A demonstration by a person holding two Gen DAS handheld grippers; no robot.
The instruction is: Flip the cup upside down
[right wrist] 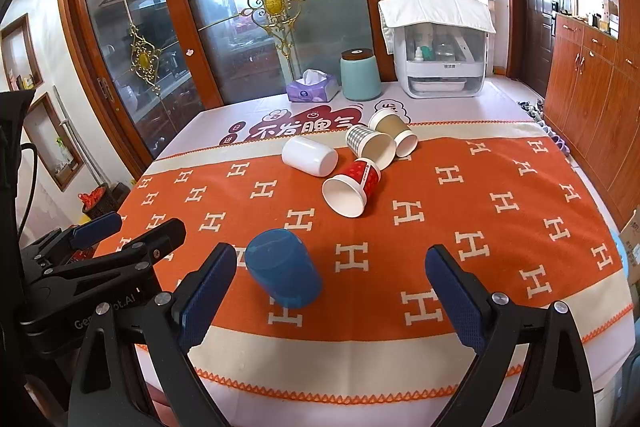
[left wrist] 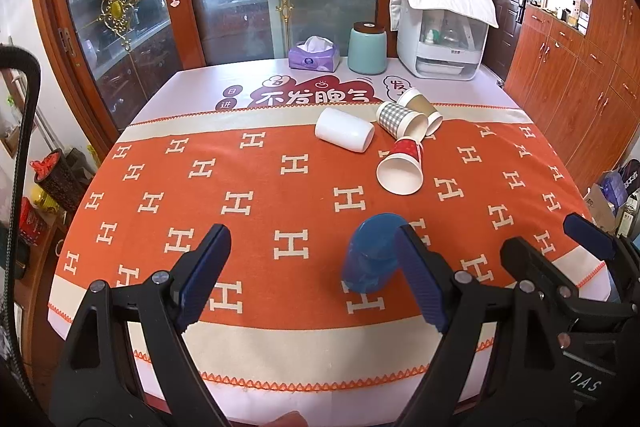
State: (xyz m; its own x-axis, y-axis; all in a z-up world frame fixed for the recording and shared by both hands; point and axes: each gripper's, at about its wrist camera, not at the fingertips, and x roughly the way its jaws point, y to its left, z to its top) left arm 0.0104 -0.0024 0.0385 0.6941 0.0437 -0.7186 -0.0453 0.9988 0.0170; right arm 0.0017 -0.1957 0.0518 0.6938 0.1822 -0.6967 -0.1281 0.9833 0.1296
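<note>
Right wrist shows blue cup [right wrist: 283, 269] standing inverted, four cups [right wrist: 352, 171] lying beyond

blue cup [right wrist: 283, 269]: translucent glossy plastic. white cup [right wrist: 309, 155]: smooth, glossy. red cup [right wrist: 352, 187], checked cup [right wrist: 370, 146], brown cup [right wrist: 394, 131]: paper, matt. tablecloth [right wrist: 500, 239]: woven cloth, matt. gripper pads [right wrist: 454, 291]: blue, textured rubbery finish; arms matt black plastic, metal rivets. cabinets [right wrist: 580, 99]: glossy wood.
</note>
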